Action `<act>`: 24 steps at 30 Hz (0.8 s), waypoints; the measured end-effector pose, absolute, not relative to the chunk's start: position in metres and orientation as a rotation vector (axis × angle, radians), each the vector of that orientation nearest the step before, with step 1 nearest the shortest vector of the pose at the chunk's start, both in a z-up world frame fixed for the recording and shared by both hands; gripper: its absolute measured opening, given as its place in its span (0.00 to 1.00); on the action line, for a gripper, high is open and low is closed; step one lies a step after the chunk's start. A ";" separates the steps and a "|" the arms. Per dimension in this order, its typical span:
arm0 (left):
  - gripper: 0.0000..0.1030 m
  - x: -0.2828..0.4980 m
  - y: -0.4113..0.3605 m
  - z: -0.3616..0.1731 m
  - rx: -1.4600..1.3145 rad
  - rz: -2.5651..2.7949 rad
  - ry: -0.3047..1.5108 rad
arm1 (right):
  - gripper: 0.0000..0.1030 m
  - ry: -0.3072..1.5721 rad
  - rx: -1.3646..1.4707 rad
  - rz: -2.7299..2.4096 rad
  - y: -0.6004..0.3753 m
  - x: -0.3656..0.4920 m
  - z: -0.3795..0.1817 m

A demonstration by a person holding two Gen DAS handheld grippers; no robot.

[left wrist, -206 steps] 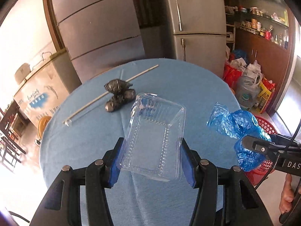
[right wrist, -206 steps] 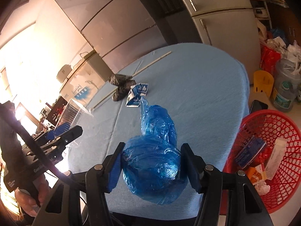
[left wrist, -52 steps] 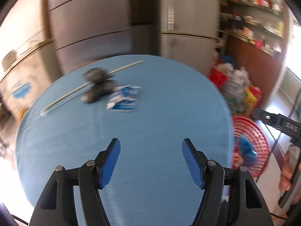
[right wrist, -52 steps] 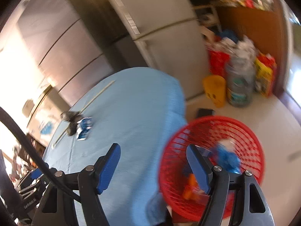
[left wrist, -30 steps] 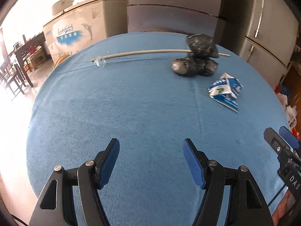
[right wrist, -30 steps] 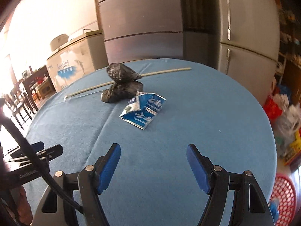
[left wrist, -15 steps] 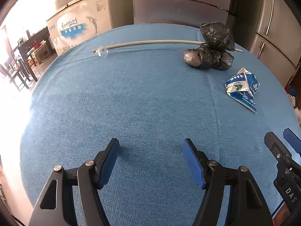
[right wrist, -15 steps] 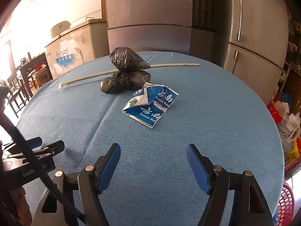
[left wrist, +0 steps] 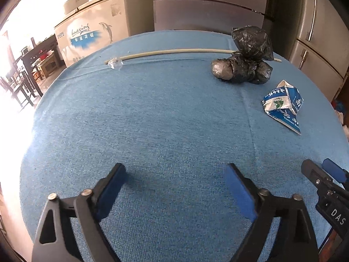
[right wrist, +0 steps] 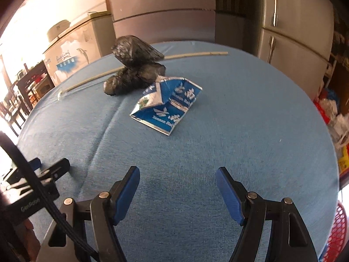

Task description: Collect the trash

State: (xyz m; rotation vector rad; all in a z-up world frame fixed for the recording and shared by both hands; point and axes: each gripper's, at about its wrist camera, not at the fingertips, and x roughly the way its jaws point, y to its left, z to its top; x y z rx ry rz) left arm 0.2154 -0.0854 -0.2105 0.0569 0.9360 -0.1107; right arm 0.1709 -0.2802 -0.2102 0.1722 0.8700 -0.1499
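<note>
A crushed blue and white carton [right wrist: 168,107] lies on the round blue table [right wrist: 250,118], straight ahead of my right gripper [right wrist: 177,182], which is open and empty just above the cloth. The carton also shows in the left wrist view [left wrist: 283,107] at the right. A black plastic bag bundle [left wrist: 246,59] sits behind it; it also shows in the right wrist view [right wrist: 135,67]. A long pale stick [left wrist: 170,52] lies across the far side, with a clear scrap [left wrist: 114,62] at its left end. My left gripper [left wrist: 175,178] is open and empty over the near cloth.
The red trash basket [right wrist: 338,235] peeks in at the table's lower right edge. Grey fridges [right wrist: 294,21] and a white chest freezer [left wrist: 91,32] stand behind the table. Chairs [left wrist: 19,80] stand at the left. Bags of clutter [right wrist: 336,113] lie on the floor at the right.
Both grippers have let go of the clear tray and blue bag, now off the table. Over the last second both have moved closer to the carton and black bag.
</note>
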 end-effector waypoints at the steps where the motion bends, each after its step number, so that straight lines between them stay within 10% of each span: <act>1: 0.94 0.216 -0.086 -0.211 0.058 -0.110 0.938 | 0.74 0.866 0.177 -0.151 -0.281 0.171 -0.210; 24: 1.00 0.219 -0.086 -0.213 0.053 -0.105 0.949 | 1.00 0.930 0.114 -0.195 -0.271 0.182 -0.218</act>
